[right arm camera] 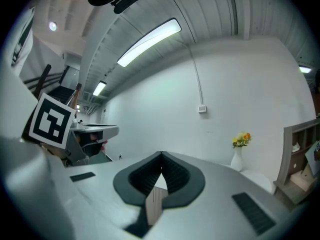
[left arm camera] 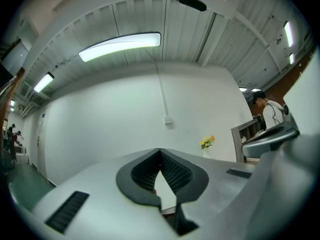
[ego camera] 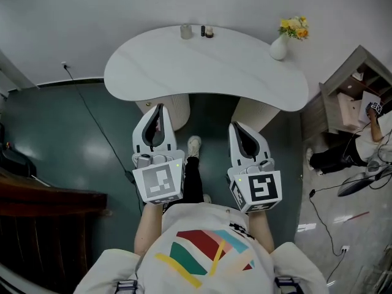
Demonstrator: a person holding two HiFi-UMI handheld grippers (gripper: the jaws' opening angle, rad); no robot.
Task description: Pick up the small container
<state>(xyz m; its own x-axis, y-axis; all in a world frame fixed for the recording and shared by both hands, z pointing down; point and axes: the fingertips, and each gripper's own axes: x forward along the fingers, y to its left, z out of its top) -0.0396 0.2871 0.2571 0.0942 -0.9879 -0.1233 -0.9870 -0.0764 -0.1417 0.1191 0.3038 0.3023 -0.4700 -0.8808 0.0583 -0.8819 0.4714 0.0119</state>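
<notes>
The small container (ego camera: 186, 31) sat far across the worktop (ego camera: 208, 72), nearer the left gripper (ego camera: 160, 107) than the right gripper (ego camera: 234, 126), both with fingers pressed together, empty.

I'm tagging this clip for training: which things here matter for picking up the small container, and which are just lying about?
For the job: grey container and two darker small containers at the far edge of the table, which one unclear; left tongs, shut; right tongs, shut.
Lying about: vase of flowers; shelf unit.
</notes>
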